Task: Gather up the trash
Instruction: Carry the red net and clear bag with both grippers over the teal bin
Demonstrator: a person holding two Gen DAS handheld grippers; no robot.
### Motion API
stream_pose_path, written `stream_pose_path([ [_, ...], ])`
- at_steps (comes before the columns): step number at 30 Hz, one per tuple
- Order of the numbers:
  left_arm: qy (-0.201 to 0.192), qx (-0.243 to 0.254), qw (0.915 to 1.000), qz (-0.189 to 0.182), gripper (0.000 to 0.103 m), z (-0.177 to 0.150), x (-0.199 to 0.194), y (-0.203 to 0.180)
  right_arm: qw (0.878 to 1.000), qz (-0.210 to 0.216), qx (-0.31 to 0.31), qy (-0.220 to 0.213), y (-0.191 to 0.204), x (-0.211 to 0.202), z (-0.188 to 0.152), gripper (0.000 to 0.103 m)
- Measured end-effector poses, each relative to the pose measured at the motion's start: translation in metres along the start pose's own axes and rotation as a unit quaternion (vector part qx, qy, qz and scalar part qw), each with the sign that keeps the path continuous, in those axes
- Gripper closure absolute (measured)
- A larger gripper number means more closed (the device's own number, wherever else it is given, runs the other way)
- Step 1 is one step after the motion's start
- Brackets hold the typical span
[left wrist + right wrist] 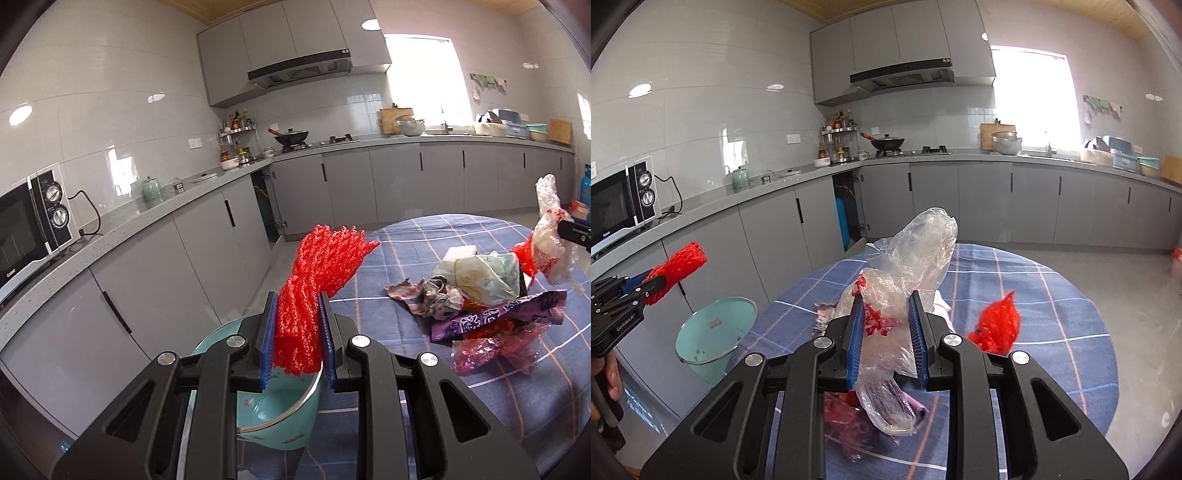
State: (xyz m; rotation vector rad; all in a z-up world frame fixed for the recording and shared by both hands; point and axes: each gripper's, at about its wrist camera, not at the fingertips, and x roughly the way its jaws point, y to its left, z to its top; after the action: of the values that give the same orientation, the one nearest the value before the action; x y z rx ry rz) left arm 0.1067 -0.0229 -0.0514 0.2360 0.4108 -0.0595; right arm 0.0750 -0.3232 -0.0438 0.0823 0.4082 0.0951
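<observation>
My left gripper (297,306) is shut on a red foam net (317,280) and holds it above a teal trash bin (280,417) beside the table. The bin also shows in the right wrist view (716,332), with the left gripper (646,286) and the net (677,267) up and left of it. My right gripper (886,310) is shut on a clear plastic bag (908,266) with red print, held above the table. That bag shows at the right of the left wrist view (554,240). A pile of wrappers (480,295) lies on the blue checked tablecloth (388,258).
A second red net piece (997,325) lies on the round table (1052,295). Grey cabinets and a counter with a microwave (29,236) run along the left and back walls. A blue gas cylinder (585,188) stands at the far right.
</observation>
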Motion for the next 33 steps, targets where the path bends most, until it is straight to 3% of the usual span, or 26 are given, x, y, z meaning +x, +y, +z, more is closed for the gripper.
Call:
stream_pose_path([
  [18,-0.012,-0.034,0.9988,0.033,0.081,0.003,-0.018,0.043,0.997,0.069,-0.033,-0.009,0.060,0.031,0.018,0.079],
  [33,-0.006,-0.064,0.9951,0.076,0.081,0.003,-0.008,0.089,0.992,0.111,-0.061,-0.008,0.103,0.053,0.028,0.079],
])
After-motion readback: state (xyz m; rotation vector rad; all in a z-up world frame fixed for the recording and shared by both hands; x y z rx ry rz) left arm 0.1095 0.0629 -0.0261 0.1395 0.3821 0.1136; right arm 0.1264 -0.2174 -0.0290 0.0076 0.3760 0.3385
